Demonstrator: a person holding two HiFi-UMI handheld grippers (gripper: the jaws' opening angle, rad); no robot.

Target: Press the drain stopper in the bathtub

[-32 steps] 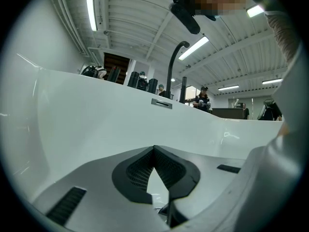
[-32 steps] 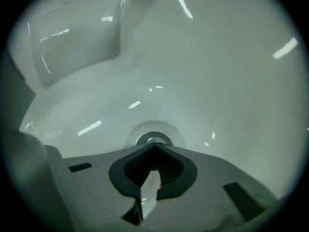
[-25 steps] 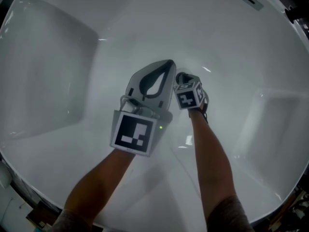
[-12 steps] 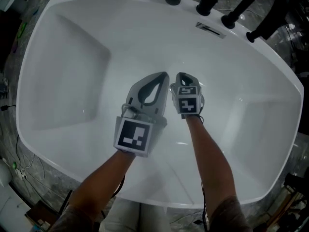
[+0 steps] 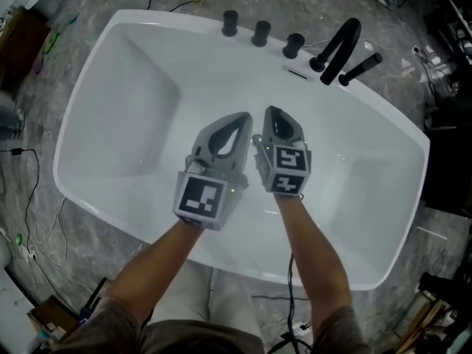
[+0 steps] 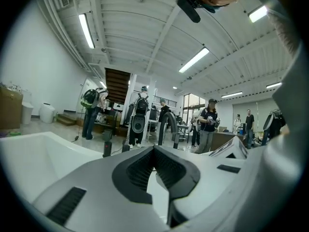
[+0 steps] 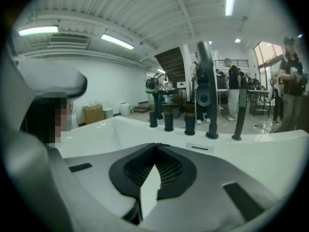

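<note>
The white bathtub point(image 5: 125, 116) fills the head view from above. Both grippers hang side by side over its middle, each in a bare-armed hand. My left gripper point(image 5: 246, 117) is shut, its tips meeting with nothing between them point(image 6: 154, 149). Just to its right, my right gripper point(image 5: 271, 112) is likewise shut and empty point(image 7: 155, 145). Both point toward the tub's far rim. No drain stopper shows in any view; the tub floor under the grippers is hidden.
Three black knobs point(image 5: 259, 32), a black spout point(image 5: 339, 46) and a hand-shower handle point(image 5: 361, 68) stand on the far rim, with an overflow slot point(image 5: 297, 73) below them. Cables lie on the grey floor around the tub. Several people stand in the hall beyond point(image 6: 210, 124).
The view has pulled up and back, so the whole tub and its fittings now show. Both grippers rose from down near the tub floor and stayed shut, side by side.
</note>
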